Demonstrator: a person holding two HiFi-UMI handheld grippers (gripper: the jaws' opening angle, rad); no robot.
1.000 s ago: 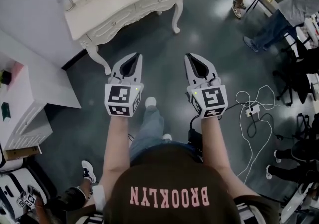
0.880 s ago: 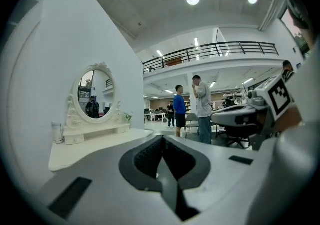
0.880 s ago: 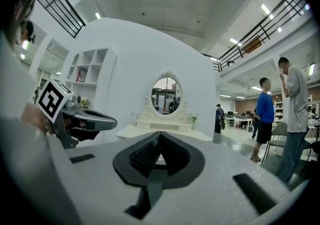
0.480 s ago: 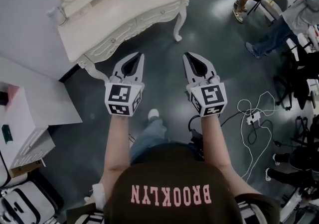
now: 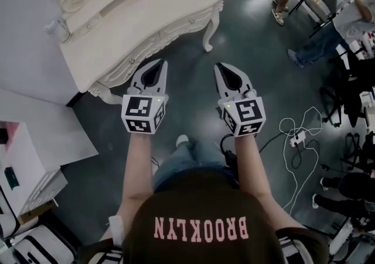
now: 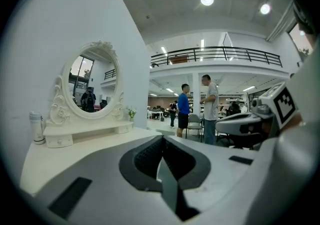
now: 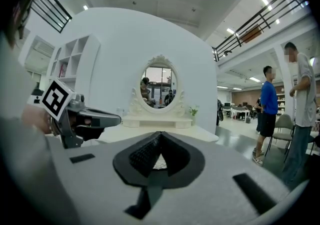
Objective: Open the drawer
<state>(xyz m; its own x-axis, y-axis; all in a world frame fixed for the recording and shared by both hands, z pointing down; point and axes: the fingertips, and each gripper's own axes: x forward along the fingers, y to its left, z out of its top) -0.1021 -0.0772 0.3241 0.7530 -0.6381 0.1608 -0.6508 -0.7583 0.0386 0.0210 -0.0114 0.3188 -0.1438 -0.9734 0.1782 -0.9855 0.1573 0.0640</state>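
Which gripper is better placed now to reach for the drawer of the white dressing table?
Left, probably. In the head view the left gripper ends close to the drawer front of the dressing table; the right gripper hangs over the floor. Both have shut, empty jaws.

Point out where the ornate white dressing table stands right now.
In the head view, the ornate white dressing table sits at upper left against the white wall, its drawer front directly ahead of the left gripper.
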